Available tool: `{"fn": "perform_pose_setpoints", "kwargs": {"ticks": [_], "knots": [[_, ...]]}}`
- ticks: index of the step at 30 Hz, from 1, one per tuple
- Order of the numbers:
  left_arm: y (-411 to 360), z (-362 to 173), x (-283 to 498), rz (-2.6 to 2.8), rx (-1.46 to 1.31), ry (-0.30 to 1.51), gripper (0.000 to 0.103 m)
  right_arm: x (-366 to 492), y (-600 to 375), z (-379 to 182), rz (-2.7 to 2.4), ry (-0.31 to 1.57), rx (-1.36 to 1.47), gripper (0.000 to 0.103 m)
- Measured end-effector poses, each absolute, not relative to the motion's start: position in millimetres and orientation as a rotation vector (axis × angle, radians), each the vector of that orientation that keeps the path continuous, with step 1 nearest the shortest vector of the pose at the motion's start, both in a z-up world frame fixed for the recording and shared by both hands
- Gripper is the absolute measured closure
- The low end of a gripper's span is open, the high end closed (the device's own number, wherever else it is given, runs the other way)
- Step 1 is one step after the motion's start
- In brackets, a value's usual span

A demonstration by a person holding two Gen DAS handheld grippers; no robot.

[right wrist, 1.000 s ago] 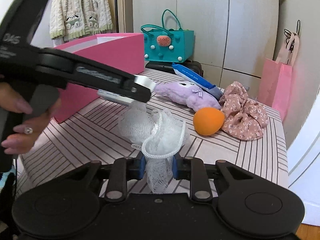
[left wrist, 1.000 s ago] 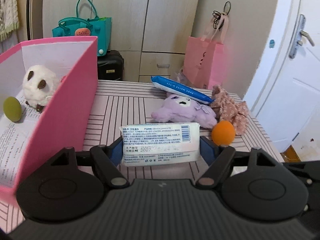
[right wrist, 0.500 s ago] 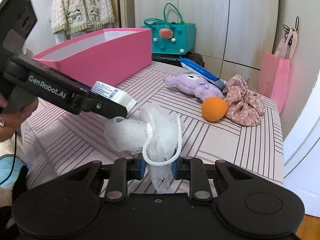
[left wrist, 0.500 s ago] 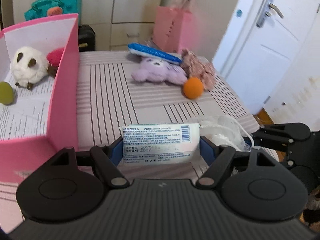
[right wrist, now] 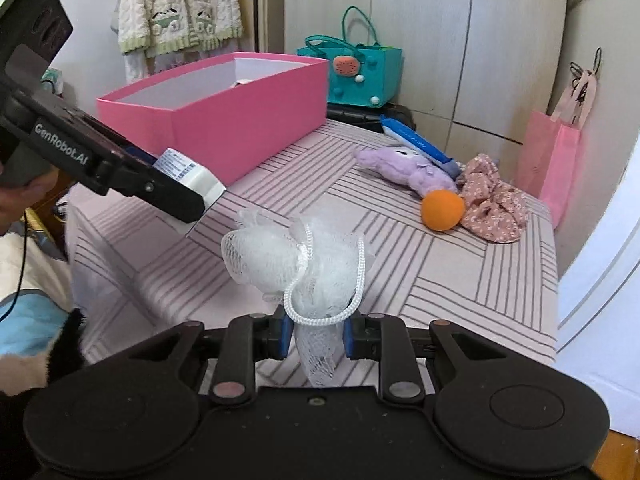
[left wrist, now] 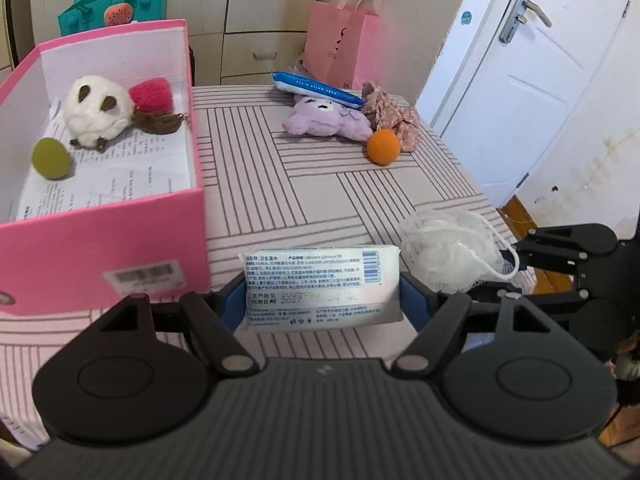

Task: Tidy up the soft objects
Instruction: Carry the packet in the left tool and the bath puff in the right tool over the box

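My left gripper (left wrist: 322, 304) is shut on a white wet-wipes pack (left wrist: 322, 286), held above the table's near edge, right of the pink box (left wrist: 104, 224). The box holds a white plush (left wrist: 98, 110), a red pompom (left wrist: 152, 96) and a green ball (left wrist: 51, 158). My right gripper (right wrist: 316, 334) is shut on a white mesh bath pouf (right wrist: 296, 258), also seen in the left wrist view (left wrist: 448, 254). On the table's far side lie a purple plush (left wrist: 326, 120), an orange ball (left wrist: 383, 147), a floral scrunchie (left wrist: 394, 114) and a blue packet (left wrist: 316, 88).
The striped tablecloth (left wrist: 320, 184) covers the table. A pink paper bag (left wrist: 344, 44) and a teal bag (left wrist: 116, 4) stand behind it, before cupboards. A white door (left wrist: 520, 80) is at the right. The left gripper body (right wrist: 100, 156) reaches in from the left.
Both grippers have pulled back toward the table's near edge and risen, still holding the pack and the pouf. The left view now looks down into the pink box.
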State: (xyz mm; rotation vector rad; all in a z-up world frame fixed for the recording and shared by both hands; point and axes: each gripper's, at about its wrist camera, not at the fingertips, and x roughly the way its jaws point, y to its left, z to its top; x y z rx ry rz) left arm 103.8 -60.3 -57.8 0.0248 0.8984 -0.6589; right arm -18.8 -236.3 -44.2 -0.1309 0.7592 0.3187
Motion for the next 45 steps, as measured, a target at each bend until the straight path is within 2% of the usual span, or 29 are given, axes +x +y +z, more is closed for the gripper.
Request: {"fn": "perform_pose_setpoints", "kwargs": {"ticks": [16, 29, 35, 38, 45], "knots": [[-7, -18, 71, -0.668, 0.167, 0.992, 0.027, -35, -169, 2, 0.578, 0.831, -0.126, 0.075], [42, 8, 67, -0.597, 0.155, 0.914, 0.027, -22, -140, 39, 0.641, 0.723, -0.101, 0.075], [53, 24, 83, -0.608, 0.105, 0.828, 0.027, 7, -128, 55, 0.655, 0.677, -0.107, 0.074], [68, 27, 101, -0.613, -0.009, 0.776, 0.027, 27, -128, 63, 0.64, 0.632, -0.093, 0.074], [80, 17, 160, -0.522, -0.068, 0.743, 0.027, 77, -127, 68, 0.611, 0.604, -0.057, 0.073]]}}
